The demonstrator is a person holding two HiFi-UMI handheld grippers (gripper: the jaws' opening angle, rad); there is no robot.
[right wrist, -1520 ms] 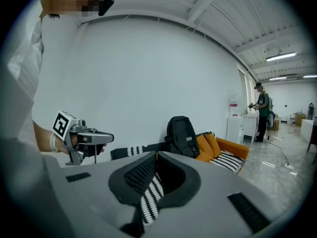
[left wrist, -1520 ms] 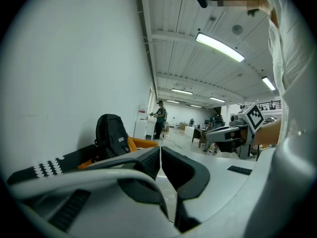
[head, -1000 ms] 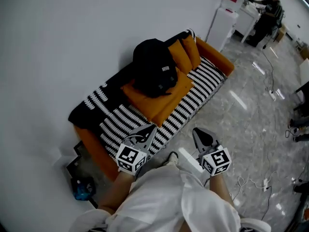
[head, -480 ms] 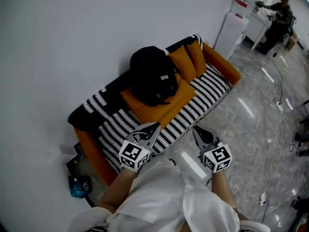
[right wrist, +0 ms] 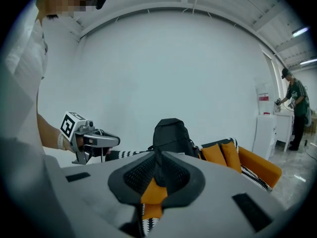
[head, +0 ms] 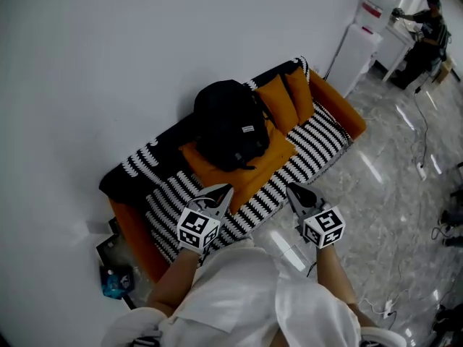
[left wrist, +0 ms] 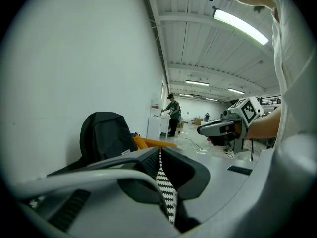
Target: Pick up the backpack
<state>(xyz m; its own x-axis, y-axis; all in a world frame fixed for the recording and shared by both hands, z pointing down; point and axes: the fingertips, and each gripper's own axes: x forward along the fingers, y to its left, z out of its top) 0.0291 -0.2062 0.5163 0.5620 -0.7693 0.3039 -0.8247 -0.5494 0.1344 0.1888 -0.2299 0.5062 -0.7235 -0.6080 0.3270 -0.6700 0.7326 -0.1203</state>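
A black backpack [head: 230,123] stands upright on an orange cushion [head: 255,166] on the striped sofa [head: 172,191], leaning against the backrest. It also shows in the left gripper view as the backpack [left wrist: 105,137] and in the right gripper view as the backpack [right wrist: 171,136]. My left gripper [head: 223,191] is shut and empty, hovering over the sofa's front edge, short of the backpack. My right gripper [head: 295,191] is shut and empty too, level with the left one over the seat's front. Both point toward the backpack.
The sofa has orange arms and two more orange pillows [head: 288,98] at its right end. A blue object and dark box [head: 113,270] lie on the floor left of the sofa. A white cabinet [head: 359,48] and a person [head: 427,35] stand at far right. Cables [head: 423,166] cross the glossy floor.
Both grippers have moved forward toward the sofa and slightly down, staying shut. The backpack and sofa appear closer in the head view.
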